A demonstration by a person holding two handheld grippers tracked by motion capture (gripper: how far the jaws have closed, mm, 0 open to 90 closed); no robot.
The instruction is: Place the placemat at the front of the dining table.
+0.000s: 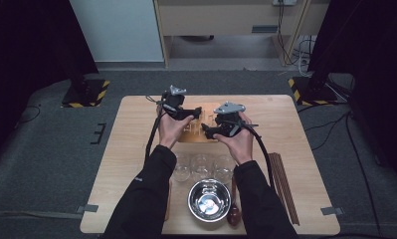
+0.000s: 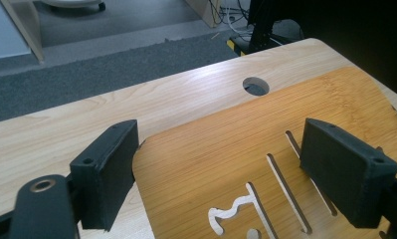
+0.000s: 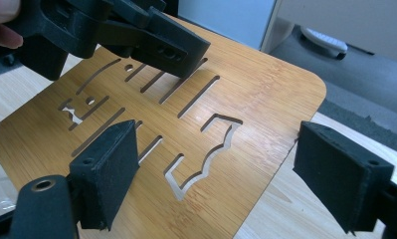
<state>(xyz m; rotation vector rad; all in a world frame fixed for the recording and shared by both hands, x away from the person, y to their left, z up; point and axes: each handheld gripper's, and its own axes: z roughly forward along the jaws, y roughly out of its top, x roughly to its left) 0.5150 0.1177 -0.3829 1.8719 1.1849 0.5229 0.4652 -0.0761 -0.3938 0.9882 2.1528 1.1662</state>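
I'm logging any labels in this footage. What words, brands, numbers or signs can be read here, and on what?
No readable text in any view.
The bamboo board bears only cut-out slots and shapes, no letters.
The sleeve has a small pale mark, too small to read.
The floor plates carry yellow-black hazard stripes, a warning sign without words.
The left gripper, right gripper, bowl and glasses show no labels.
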